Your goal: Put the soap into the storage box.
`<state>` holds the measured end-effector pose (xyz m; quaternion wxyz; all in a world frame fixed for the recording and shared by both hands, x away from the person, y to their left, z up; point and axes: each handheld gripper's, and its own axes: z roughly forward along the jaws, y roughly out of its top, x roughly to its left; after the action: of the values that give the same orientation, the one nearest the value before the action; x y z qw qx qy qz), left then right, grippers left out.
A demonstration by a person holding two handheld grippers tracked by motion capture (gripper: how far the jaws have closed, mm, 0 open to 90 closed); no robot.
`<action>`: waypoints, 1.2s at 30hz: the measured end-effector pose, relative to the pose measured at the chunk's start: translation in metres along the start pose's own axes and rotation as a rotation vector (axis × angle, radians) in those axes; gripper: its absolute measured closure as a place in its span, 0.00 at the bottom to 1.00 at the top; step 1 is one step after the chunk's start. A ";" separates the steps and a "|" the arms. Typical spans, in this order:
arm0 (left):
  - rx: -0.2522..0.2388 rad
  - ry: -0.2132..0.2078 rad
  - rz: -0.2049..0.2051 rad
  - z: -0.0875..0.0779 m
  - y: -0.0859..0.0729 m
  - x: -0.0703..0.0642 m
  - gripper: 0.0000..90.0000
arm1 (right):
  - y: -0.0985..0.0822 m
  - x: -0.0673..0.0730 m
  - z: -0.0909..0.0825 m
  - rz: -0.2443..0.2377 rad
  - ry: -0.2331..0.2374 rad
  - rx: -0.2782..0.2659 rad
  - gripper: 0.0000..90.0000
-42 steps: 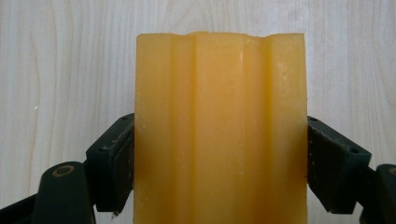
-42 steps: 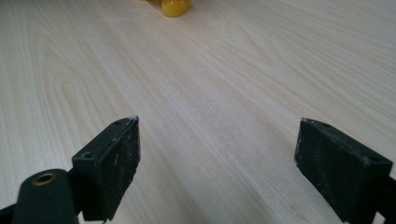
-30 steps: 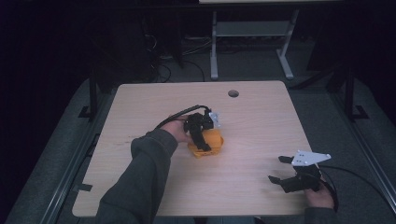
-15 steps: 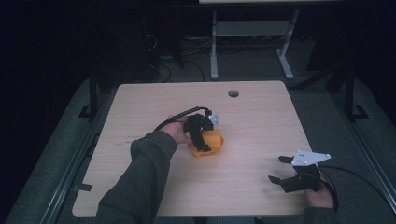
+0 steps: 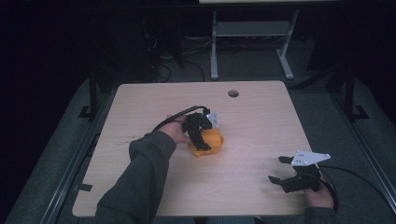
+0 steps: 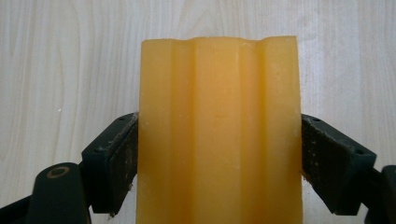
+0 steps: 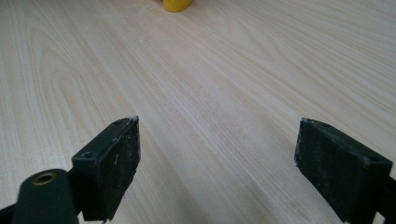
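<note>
High view, near edge first: right gripper (image 5: 281,171) low over the table (image 5: 261,116), jaws spread wide, nothing between them. Farther in, mid-table, left gripper (image 5: 201,135) pinching the yellow block (image 6: 219,135) by both sides.

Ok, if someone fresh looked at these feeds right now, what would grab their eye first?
The orange-yellow ridged block stands out against the pale wooden table: it sits near the table's middle, clamped between the pads of the left gripper. Next would be the right gripper at the near right corner, jaws spread wide over bare wood with nothing between them.
</note>
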<state>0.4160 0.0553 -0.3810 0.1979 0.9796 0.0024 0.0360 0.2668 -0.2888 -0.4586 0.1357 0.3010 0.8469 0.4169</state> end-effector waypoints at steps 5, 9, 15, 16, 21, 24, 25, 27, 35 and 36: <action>-0.001 0.008 0.002 -0.003 0.000 -0.002 0.20 | 0.000 0.000 0.000 0.003 0.000 0.002 0.15; -0.001 0.011 0.001 -0.004 0.000 -0.003 0.20 | 0.000 0.000 0.000 0.003 -0.001 0.003 0.15; -0.007 0.016 0.004 -0.008 -0.001 -0.004 0.20 | 0.000 0.000 0.001 0.003 -0.002 0.002 0.15; -0.010 0.017 0.002 -0.009 -0.001 -0.004 0.20 | 0.000 0.000 0.001 0.003 -0.001 0.003 0.15; -0.013 0.024 0.004 -0.013 -0.002 -0.005 0.20 | 0.000 0.000 0.000 0.002 -0.002 0.002 0.15; -0.016 0.016 0.002 -0.015 -0.003 -0.006 0.20 | 0.000 0.000 0.001 0.004 -0.001 0.003 0.15; -0.012 0.020 0.005 -0.016 -0.004 -0.006 0.20 | 0.000 0.000 0.001 0.004 -0.001 0.003 0.15; -0.018 0.020 -0.001 -0.017 -0.005 -0.007 0.20 | 0.000 0.000 0.001 0.003 -0.001 0.004 0.15; -0.033 0.033 -0.010 -0.022 -0.011 -0.009 0.21 | 0.000 0.000 0.001 0.002 -0.003 0.006 0.15; -0.031 0.033 -0.013 -0.024 -0.012 -0.009 0.21 | 0.000 0.000 0.001 0.002 -0.004 0.006 0.15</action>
<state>0.4050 0.0754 -0.3643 0.2132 0.9756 0.0115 0.0507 0.2673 -0.2882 -0.4594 0.1360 0.3033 0.8475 0.4139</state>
